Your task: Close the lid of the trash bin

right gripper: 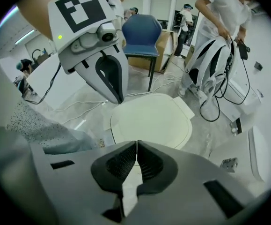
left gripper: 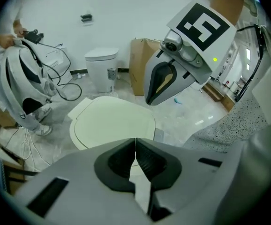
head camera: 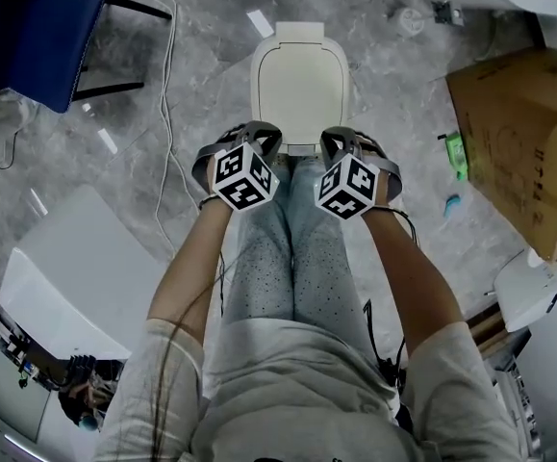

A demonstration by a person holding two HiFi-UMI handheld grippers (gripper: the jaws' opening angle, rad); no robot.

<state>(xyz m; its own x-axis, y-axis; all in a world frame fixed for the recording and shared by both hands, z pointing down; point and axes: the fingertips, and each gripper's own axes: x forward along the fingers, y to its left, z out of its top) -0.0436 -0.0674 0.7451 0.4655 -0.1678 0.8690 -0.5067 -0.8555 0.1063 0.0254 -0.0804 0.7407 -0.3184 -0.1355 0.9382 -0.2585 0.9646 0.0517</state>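
The trash bin (head camera: 298,85) stands on the grey floor just beyond my knees, its cream lid (left gripper: 112,123) lying flat down on the body. My left gripper (head camera: 256,138) hovers above the bin's near edge, left of centre. In its own view the left gripper (left gripper: 135,149) has its jaws shut together with nothing between them. My right gripper (head camera: 340,142) hangs level with it on the right. Its jaws (right gripper: 136,153) also meet, empty, above the lid (right gripper: 154,121). Neither gripper touches the bin. Each gripper shows in the other's view, as the right gripper (left gripper: 161,86) and the left gripper (right gripper: 109,78).
A blue chair (head camera: 37,32) stands at the far left and a cardboard box (head camera: 523,142) at the right. White cables (head camera: 167,114) trail over the floor left of the bin. A white panel (head camera: 76,268) lies at my left. A person (right gripper: 219,32) handles white gear nearby.
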